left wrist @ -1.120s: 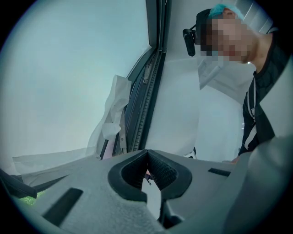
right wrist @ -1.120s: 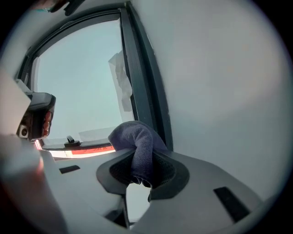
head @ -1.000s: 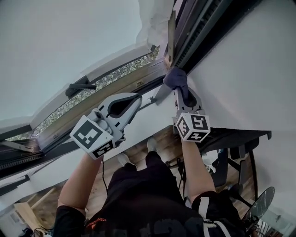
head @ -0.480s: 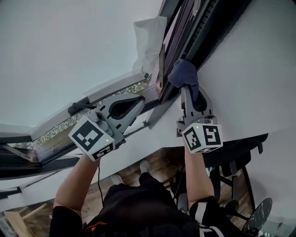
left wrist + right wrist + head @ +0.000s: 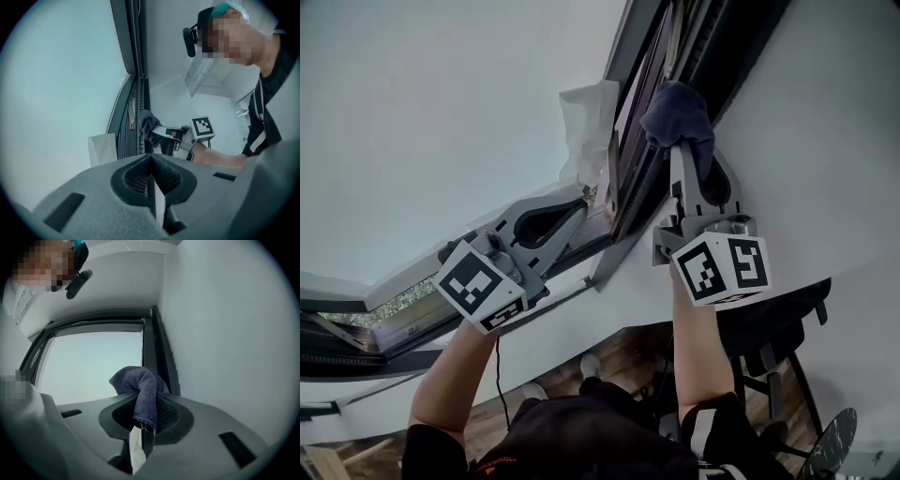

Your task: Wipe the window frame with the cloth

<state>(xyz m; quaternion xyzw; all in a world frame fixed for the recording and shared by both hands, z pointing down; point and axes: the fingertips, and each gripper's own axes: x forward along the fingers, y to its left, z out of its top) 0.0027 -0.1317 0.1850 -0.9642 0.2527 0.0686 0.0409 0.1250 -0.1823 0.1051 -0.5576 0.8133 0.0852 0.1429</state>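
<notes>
A dark blue cloth (image 5: 680, 111) is bunched against the dark window frame (image 5: 724, 47), high in the head view. My right gripper (image 5: 679, 150) is shut on the cloth and presses it onto the frame's upright. In the right gripper view the cloth (image 5: 138, 389) hangs out between the shut jaws, with the frame (image 5: 157, 350) just beyond. My left gripper (image 5: 579, 202) is shut with nothing in it, lower left of the cloth, near the sash corner. The left gripper view shows its shut jaws, the frame (image 5: 134, 70) and the cloth (image 5: 147, 124).
A crumpled white sheet (image 5: 587, 124) sticks out at the sash corner, left of the cloth. A white wall (image 5: 830, 150) runs along the frame's right side. Below stand a dark chair (image 5: 769, 349) and wooden floor (image 5: 623, 342).
My right gripper has carried the cloth up along the frame's upright, away from the lower corner. The left gripper has shifted only slightly and stays shut.
</notes>
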